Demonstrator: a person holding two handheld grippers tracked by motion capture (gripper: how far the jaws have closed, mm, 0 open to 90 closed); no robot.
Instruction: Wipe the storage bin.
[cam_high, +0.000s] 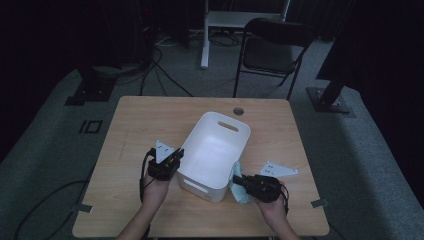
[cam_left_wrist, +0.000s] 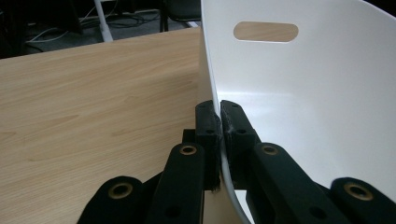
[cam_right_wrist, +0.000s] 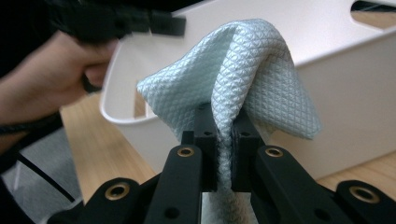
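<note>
Cloth: pale blue, waffle-textured; sits lower right of centre in the high view, draped against the near right corner of the tub.
Tub: white plastic, slot handles at both ends; centre of the high view, standing skewed on the counter.
Left gripper: left of centre in the high view, on the tub's left wall. Jaws clenched on the wall itself; in the left gripper view the thin white rim runs straight between the two black jaws, one inside the tub, one outside.
Why held so (left): my reading is that I pin the tub so it cannot slide or tip while the other hand works on it.
Right gripper: lower right of the high view. Jaws clenched on a fold of the cloth; the fabric bunches up above the tips and hangs down both sides.
Why held so (right): a pinch on a fold leaves a loose pad of cloth out front, which suits wiping the tub's wall. Judgement only.
Contact: cloth lies against the tub's outer wall near the rim; whether it presses firmly I cannot tell.
Other hand: in the right gripper view, my left hand is at upper left, beyond the tub.
Loose item: grey three-cornered plate on the counter, right of the tub, apart from it.
Background: folding chair at top of the high view, off the counter.
Risk: a hard push could skate the tub if the left grip slips.
</note>
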